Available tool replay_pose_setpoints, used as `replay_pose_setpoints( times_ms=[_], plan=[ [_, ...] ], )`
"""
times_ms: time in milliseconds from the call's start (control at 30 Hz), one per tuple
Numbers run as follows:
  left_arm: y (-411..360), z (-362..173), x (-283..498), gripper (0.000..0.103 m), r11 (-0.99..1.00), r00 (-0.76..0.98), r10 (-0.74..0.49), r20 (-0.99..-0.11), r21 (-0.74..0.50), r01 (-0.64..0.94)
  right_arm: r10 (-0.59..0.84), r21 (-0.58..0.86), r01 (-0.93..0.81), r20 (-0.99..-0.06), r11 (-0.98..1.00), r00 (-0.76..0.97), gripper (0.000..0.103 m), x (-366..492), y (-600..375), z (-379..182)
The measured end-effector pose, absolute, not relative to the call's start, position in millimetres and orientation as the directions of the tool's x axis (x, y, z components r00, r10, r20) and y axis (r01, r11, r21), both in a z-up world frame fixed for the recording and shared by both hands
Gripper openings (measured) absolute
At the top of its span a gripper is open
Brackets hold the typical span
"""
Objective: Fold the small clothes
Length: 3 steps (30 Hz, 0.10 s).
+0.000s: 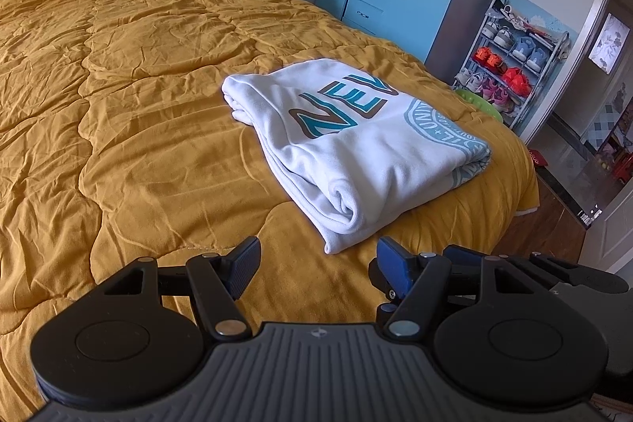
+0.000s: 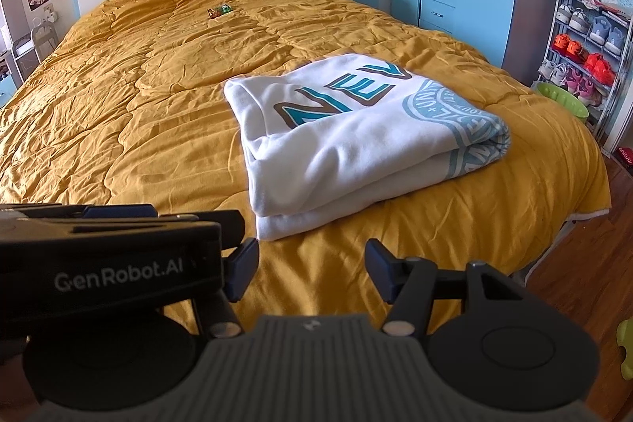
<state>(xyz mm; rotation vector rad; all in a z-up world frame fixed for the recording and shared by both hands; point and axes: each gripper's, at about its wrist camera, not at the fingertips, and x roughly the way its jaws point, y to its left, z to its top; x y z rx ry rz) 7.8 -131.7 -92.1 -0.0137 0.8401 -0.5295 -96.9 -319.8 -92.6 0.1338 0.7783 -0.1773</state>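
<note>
**Fold looks done, claws clear**

Bed point(image 1: 118, 105): garment point(image 1: 356, 145) lies folded near the foot-end corner. 2 claws, left claw point(image 1: 316, 269) and right claw point(image 2: 310, 273), both released, empty, hovering just short. If tidying, press the edges square, don't drag.

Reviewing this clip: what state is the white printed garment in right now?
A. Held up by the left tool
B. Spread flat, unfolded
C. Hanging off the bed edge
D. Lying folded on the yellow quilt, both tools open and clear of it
D: the white garment lies folded in layers on the yellow quilt, while the left tool and the right tool are open, holding nothing.
</note>
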Motion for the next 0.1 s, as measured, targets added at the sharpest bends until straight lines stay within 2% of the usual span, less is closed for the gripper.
replay_pose_setpoints(
  times_ms=[100],
  plan=[
    [-131.0,-92.8,8.4,0.079,0.871,0.544,-0.451,-0.708,-0.215,0.442,-0.107,0.058,0.209,-0.709,0.976,0.697,0.056,-96.2,-320.2,-93.2]
  ],
)
